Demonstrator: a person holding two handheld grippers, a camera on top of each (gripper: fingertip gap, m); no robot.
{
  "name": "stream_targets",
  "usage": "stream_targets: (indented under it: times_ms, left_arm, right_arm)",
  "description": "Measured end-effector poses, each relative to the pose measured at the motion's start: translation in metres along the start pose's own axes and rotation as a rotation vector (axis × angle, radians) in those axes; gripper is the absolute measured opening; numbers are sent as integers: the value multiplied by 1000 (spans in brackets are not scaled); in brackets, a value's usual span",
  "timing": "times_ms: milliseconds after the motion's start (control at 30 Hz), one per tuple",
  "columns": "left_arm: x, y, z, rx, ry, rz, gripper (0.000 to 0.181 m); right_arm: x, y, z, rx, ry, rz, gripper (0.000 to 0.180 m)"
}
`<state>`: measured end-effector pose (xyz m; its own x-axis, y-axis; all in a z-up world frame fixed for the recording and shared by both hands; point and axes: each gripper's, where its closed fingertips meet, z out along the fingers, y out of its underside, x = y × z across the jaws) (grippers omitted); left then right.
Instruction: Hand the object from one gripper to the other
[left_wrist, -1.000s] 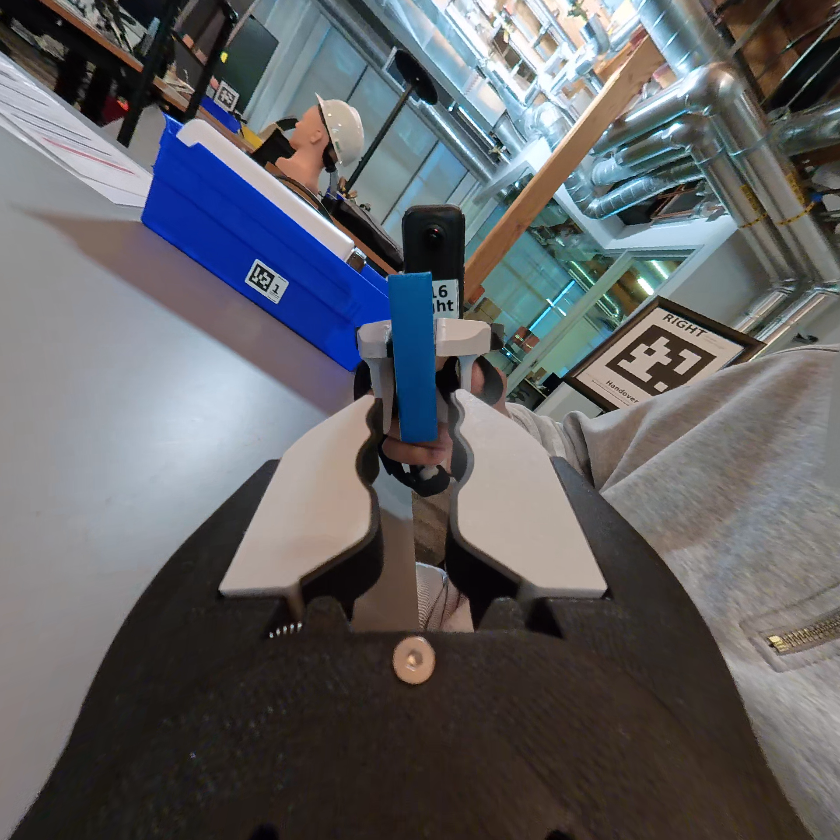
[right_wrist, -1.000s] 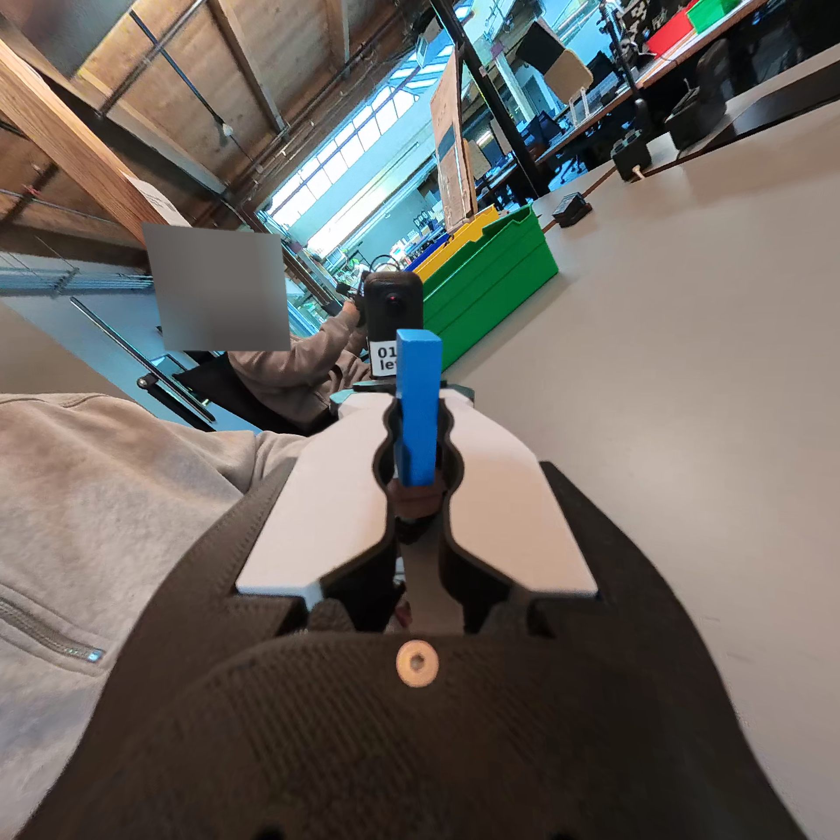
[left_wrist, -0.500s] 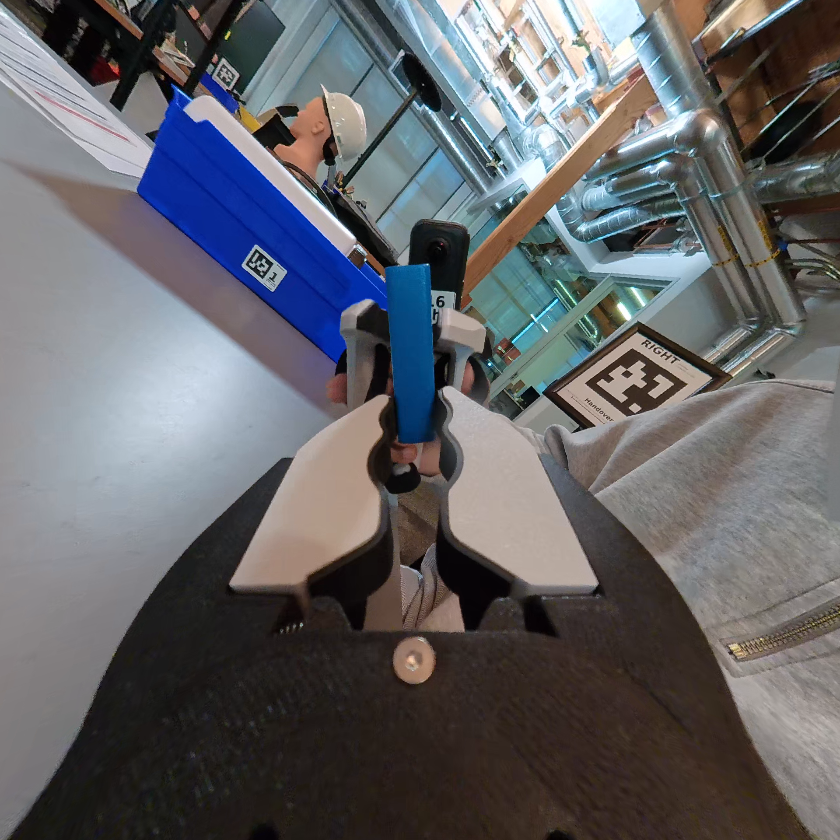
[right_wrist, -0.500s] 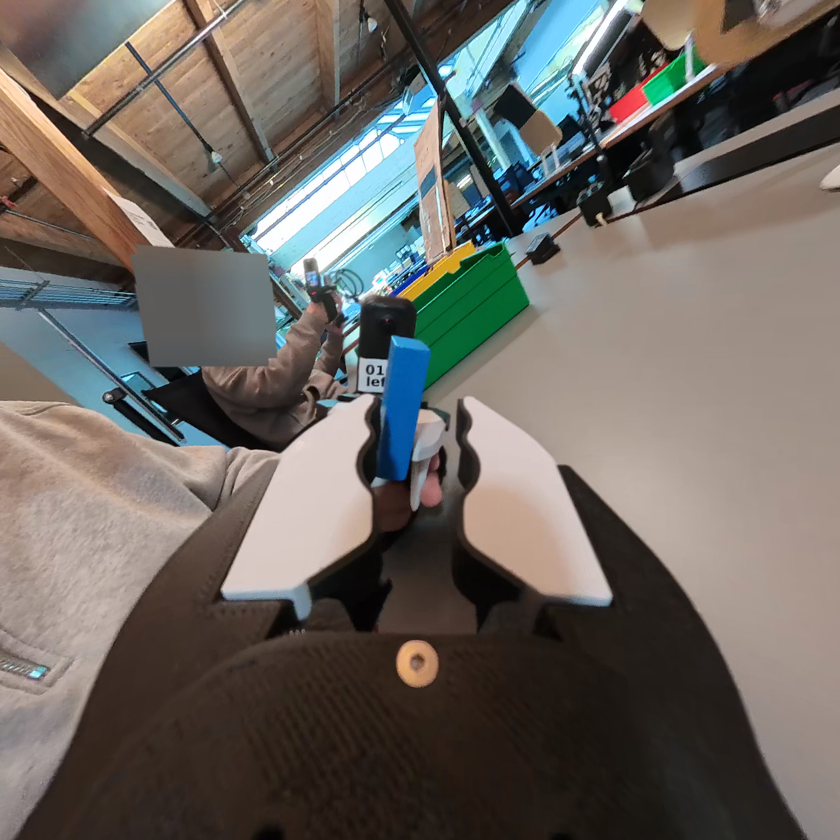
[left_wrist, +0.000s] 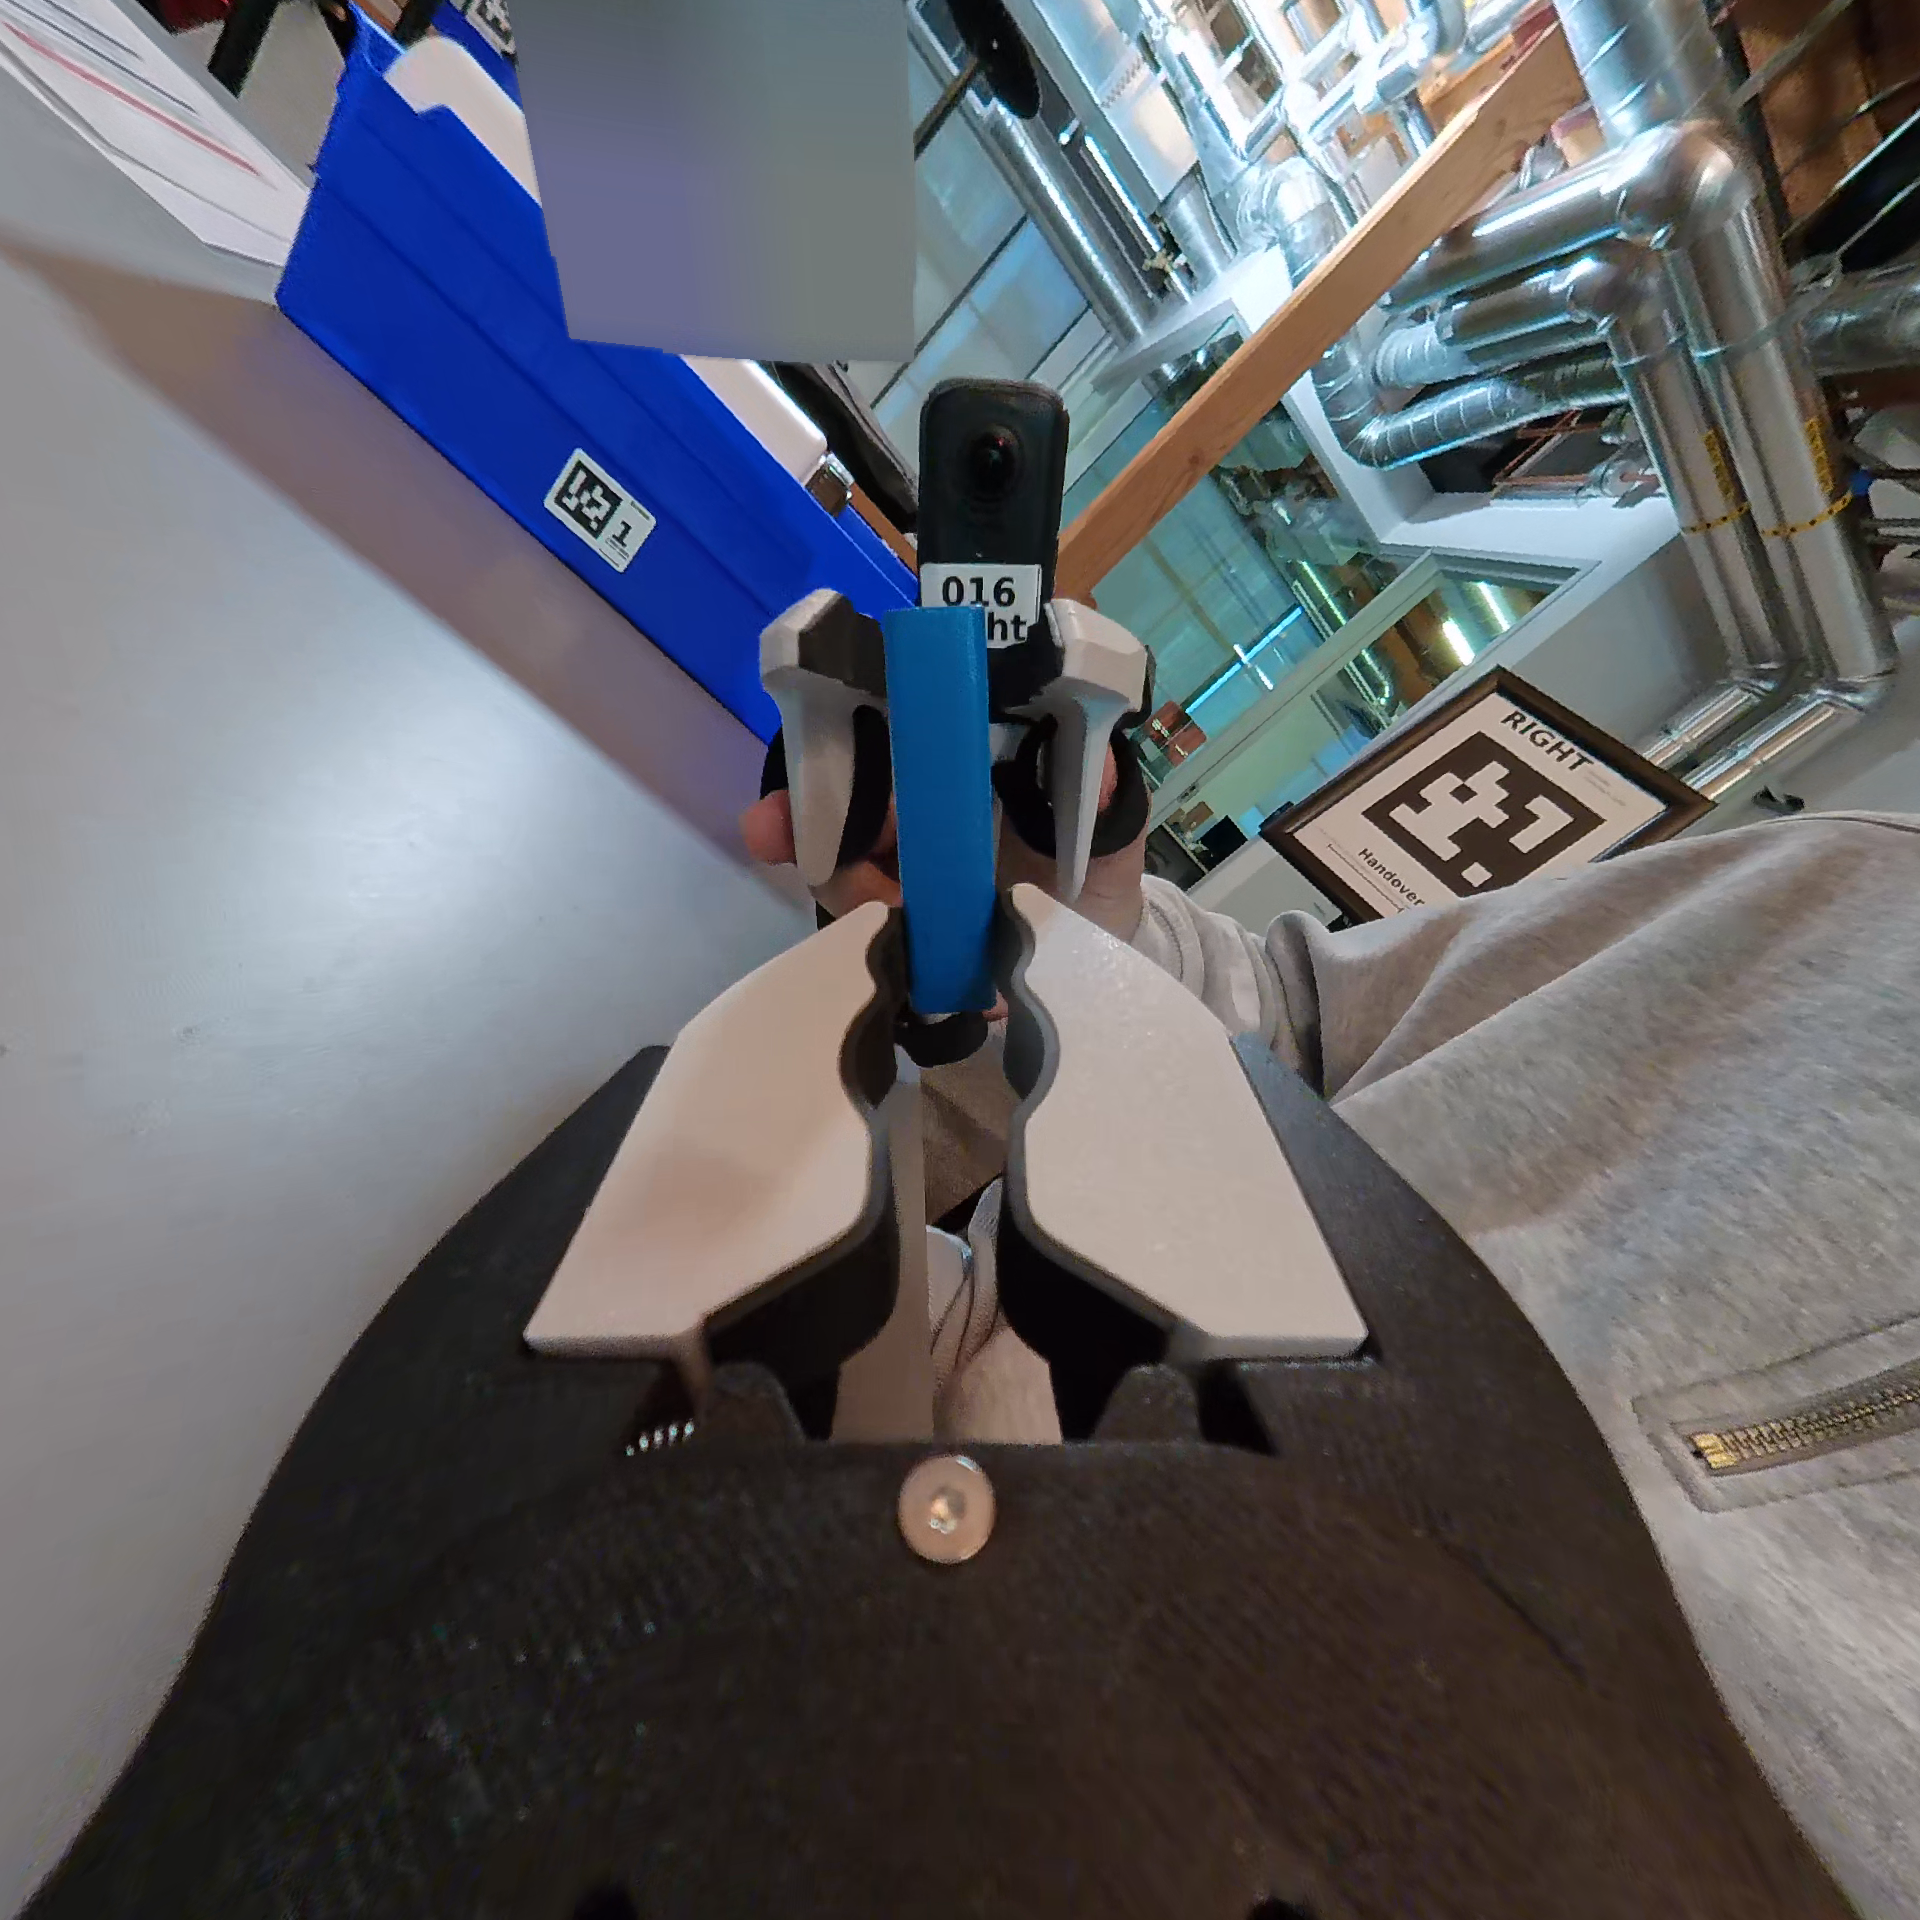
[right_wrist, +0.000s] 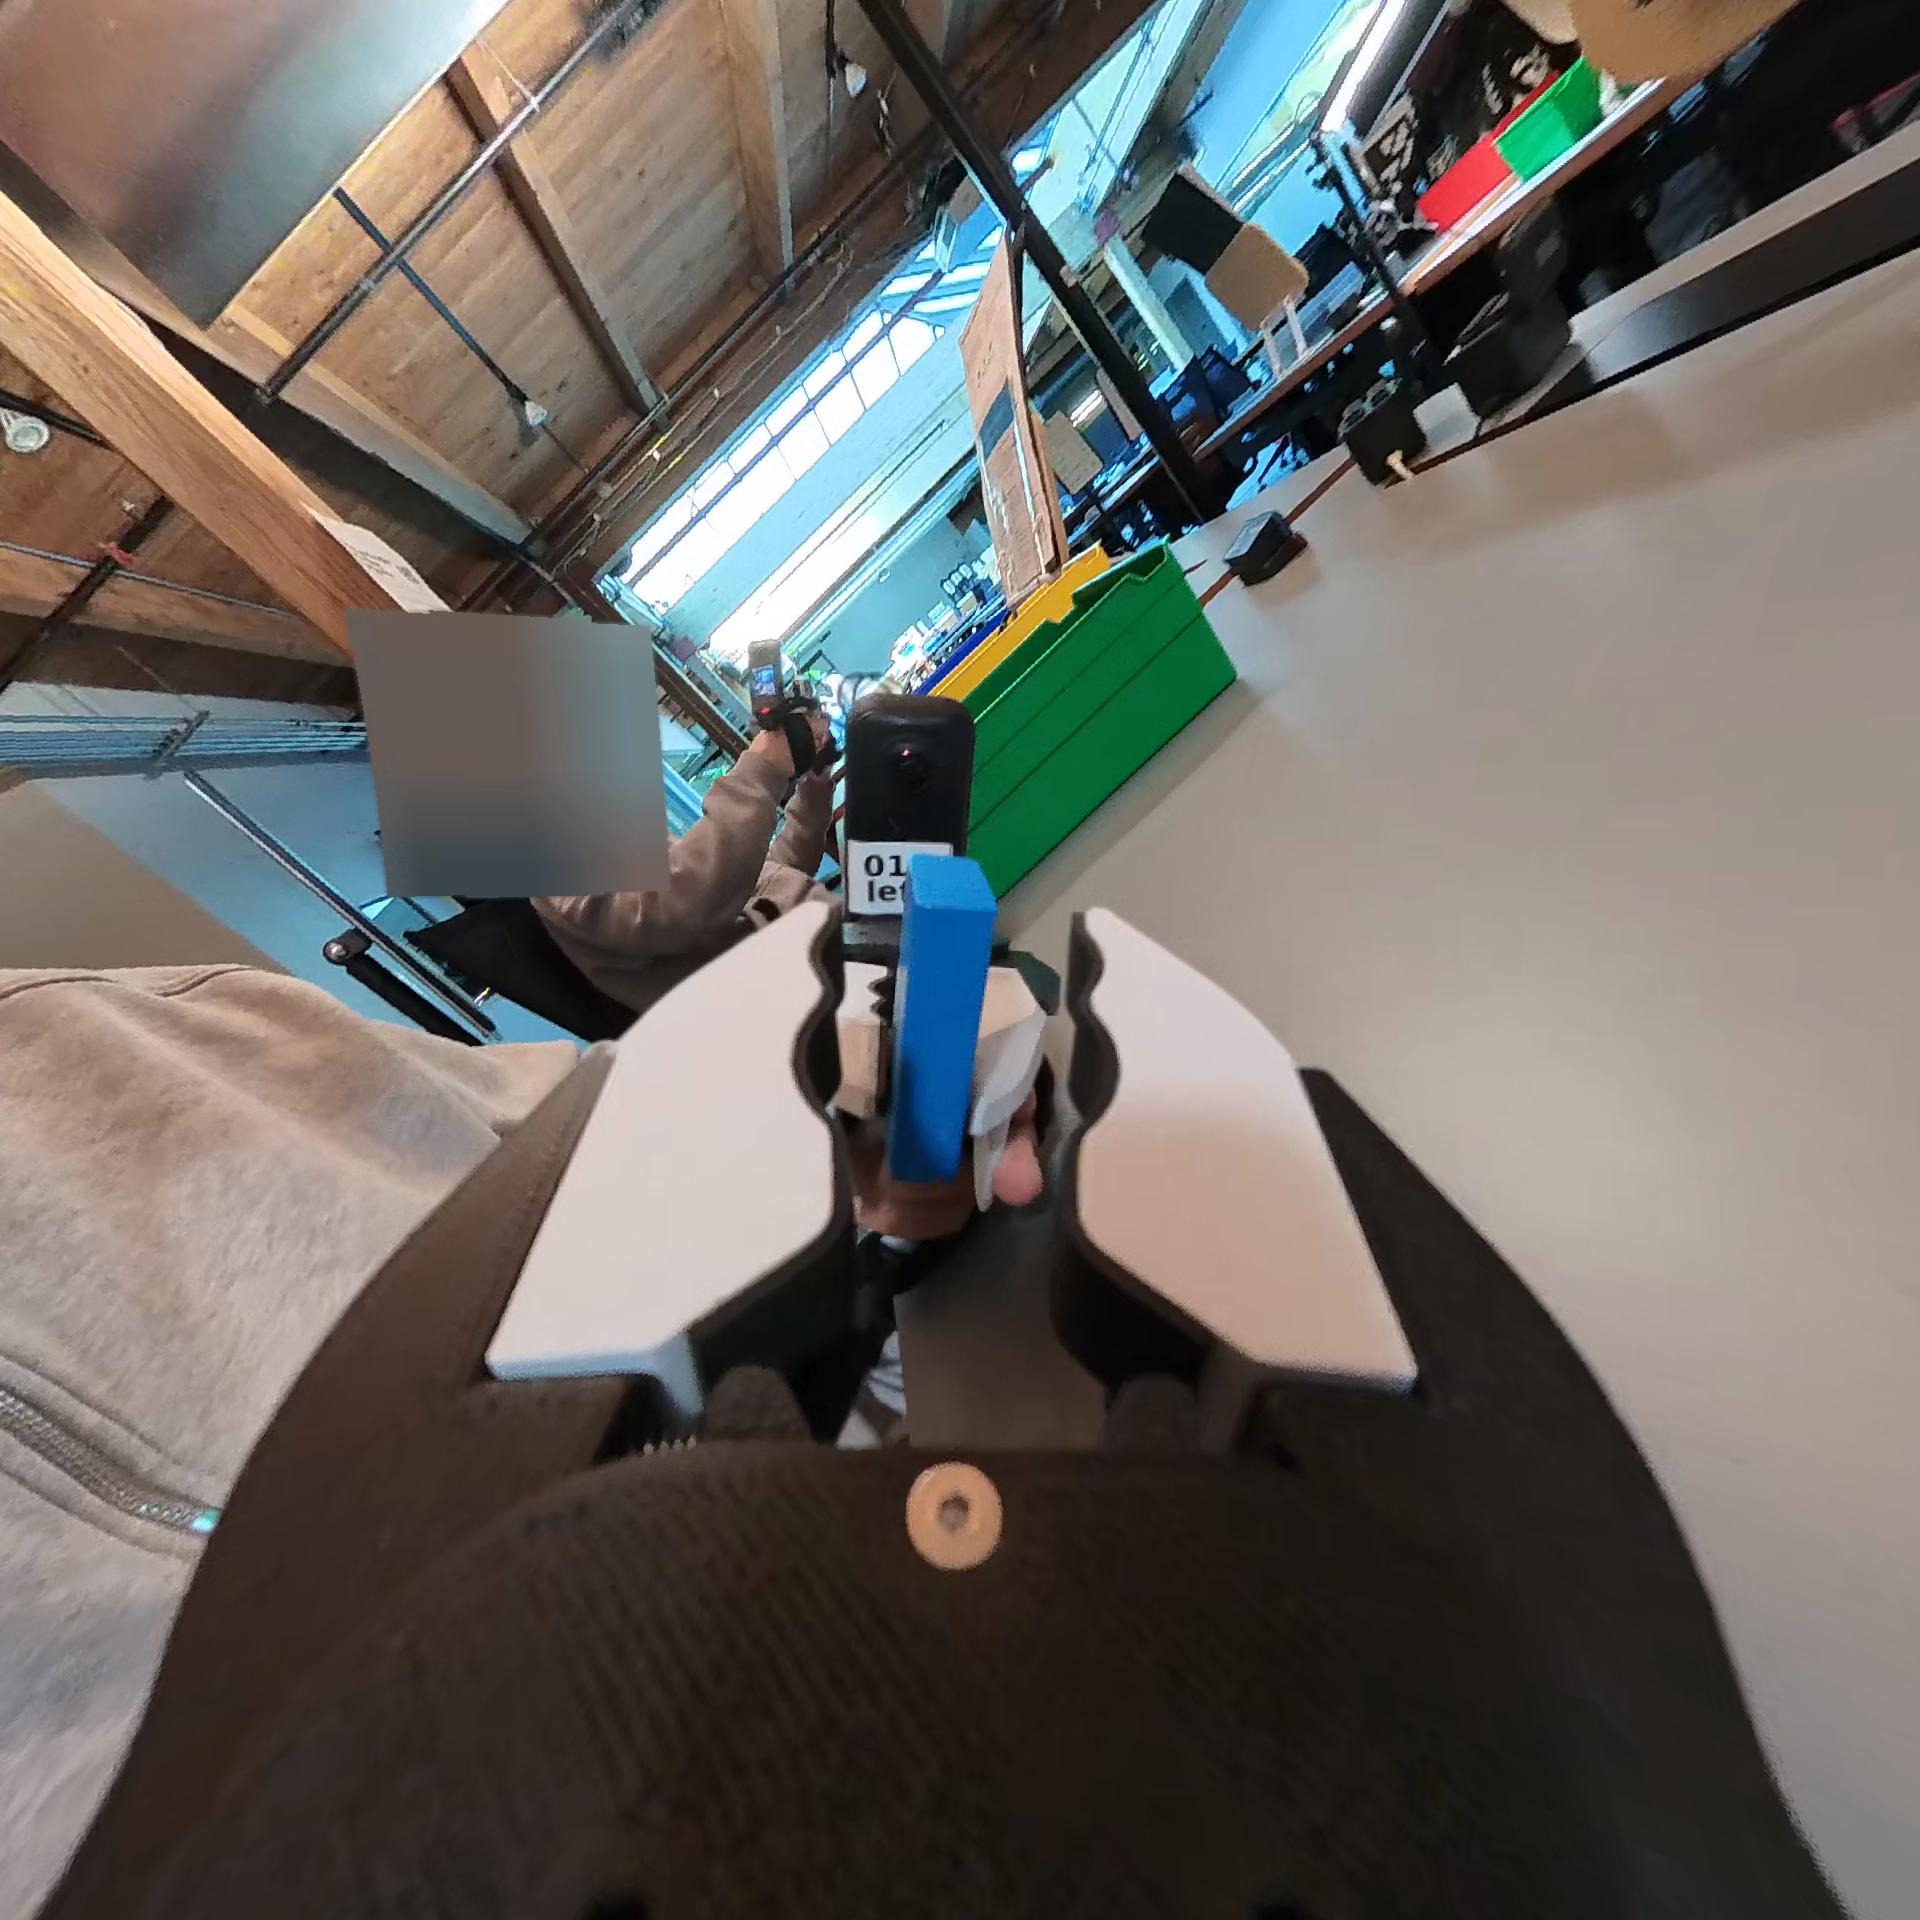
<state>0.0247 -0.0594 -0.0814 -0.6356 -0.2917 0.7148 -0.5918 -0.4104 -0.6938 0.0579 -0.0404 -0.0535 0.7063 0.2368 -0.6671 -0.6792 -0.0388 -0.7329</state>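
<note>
A long blue block (left_wrist: 940, 810) stands upright in the air above the grey table (left_wrist: 260, 831). My left gripper (left_wrist: 948, 940) is shut on its lower end. My right gripper (left_wrist: 948, 878) faces it, open, with one finger on each side of the block and not touching it. In the right wrist view my right gripper (right_wrist: 951, 951) is wide open around the blue block (right_wrist: 940, 1029), with gaps on both sides. The left gripper's white fingers (right_wrist: 1010, 1060) pinch the block from behind.
A blue bin (left_wrist: 468, 343) stands on the table at the left, and a framed marker sign (left_wrist: 1475, 800) at the right. A green bin (right_wrist: 1091, 707) stands on the table (right_wrist: 1558, 831) further away. A seated person (right_wrist: 727, 862) is behind. A grey sleeve (left_wrist: 1558, 1143) fills the side. Tip to tip, the grippers are about 4 centimeters apart.
The right gripper was shut on the block together with the left one; it has opened and let go. The left gripper keeps hold of the block.
</note>
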Motion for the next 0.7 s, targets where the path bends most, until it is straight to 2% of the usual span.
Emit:
stream_targets:
  times_ms: [167, 400, 433, 500, 600, 700]
  left_arm:
    - [3, 5, 3, -25, 10, 5, 17]
    - [5, 5, 4, -34, 12, 55, 16]
    - [5, 5, 4, -34, 7, 68, 20]
    - [4, 2, 5, -27, -20, 117, 48]
    - [4, -7, 2, -8, -81, 262, 74]
    - [10, -9, 1, -36, -117, 455, 78]
  right_arm:
    - [-5, 8, 1, -53, -32, 12, 16]
    - [-8, 8, 1, -75, -54, 36, 16]
    - [-8, 8, 1, -80, -55, 39, 16]
    - [-8, 6, -1, -73, -63, 60, 16]
    - [-4, 4, -5, -74, -83, 134, 15]
    - [1, 12, -6, -127, -115, 252, 16]
